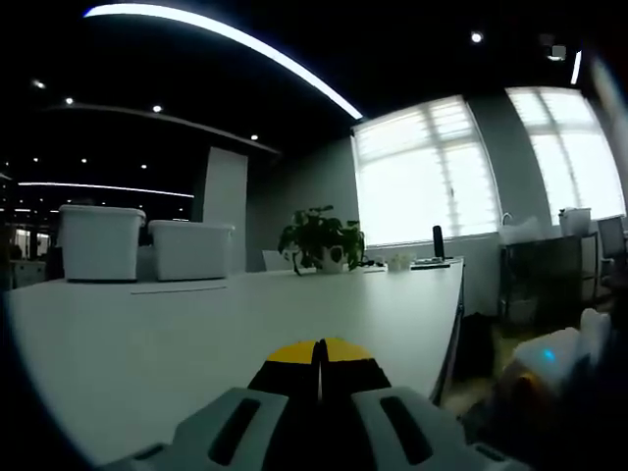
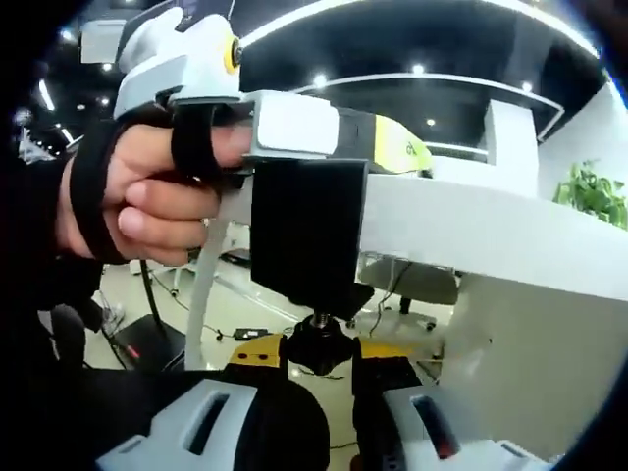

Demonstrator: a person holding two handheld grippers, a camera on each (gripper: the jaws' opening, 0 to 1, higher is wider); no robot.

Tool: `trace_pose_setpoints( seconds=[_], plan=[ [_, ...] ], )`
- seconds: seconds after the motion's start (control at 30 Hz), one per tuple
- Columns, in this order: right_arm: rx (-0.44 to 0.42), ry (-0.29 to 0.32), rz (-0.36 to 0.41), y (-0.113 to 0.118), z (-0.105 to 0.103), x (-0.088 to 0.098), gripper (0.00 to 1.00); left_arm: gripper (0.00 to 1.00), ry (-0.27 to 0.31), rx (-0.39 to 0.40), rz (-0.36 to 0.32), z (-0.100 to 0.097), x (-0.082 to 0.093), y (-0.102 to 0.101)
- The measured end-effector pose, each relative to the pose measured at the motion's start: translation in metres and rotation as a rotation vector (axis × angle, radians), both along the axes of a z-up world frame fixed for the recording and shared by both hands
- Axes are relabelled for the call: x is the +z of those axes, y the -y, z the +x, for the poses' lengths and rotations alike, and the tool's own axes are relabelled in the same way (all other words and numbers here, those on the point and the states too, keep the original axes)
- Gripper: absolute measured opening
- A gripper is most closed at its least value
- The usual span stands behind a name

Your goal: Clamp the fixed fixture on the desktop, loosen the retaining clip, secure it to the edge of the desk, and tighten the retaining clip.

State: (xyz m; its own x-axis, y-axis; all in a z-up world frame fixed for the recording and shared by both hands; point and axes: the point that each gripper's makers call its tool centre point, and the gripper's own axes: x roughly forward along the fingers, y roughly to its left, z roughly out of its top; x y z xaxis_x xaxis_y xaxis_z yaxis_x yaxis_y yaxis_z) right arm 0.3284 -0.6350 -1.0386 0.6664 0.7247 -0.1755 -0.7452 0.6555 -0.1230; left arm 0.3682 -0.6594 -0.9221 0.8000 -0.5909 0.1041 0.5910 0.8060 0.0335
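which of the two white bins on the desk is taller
The left bin. In the left gripper view its top stands higher than that of the right bin beside it, nearer the plant.

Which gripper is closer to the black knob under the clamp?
The right one. The right gripper has its jaws around the black knob under the clamp. The left gripper sits higher, on top of the desk above the clamp.
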Motion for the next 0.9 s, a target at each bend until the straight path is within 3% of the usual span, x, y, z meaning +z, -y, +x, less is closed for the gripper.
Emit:
trace_pose_setpoints(
  seconds=[0.2, 0.37, 0.5, 0.73, 0.77, 0.9],
  plan=[
    [0.148, -0.003, 0.005, -0.0042, 0.0039, -0.0037, 0.23, 0.01, -0.003, 0.001, -0.001, 0.0006, -0.0003, -0.0001],
    [0.264, -0.042, 0.038, -0.0067, 0.0042, -0.0062, 0.23, 0.01, -0.004, 0.001, -0.001, 0.0007, -0.0006, 0.0],
    [0.315, -0.054, 0.043, -0.0073, -0.0004, -0.007, 0.23, 0.01, -0.004, 0.002, -0.001, 0.0007, -0.0007, 0.0004],
    [0.338, -0.072, 0.079, -0.0079, -0.0012, -0.0077, 0.24, 0.01, -0.008, -0.001, -0.002, 0.0021, -0.0014, 0.0006],
    [0.333, -0.099, 0.087, -0.0077, -0.0016, -0.0085, 0.24, 0.01, -0.008, -0.001, -0.002, 0.0022, -0.0014, 0.0005],
    [0.298, -0.108, 0.081, -0.0067, -0.0008, -0.008, 0.25, 0.01, -0.008, -0.002, -0.002, 0.0023, -0.0013, 0.0006]
  ],
)
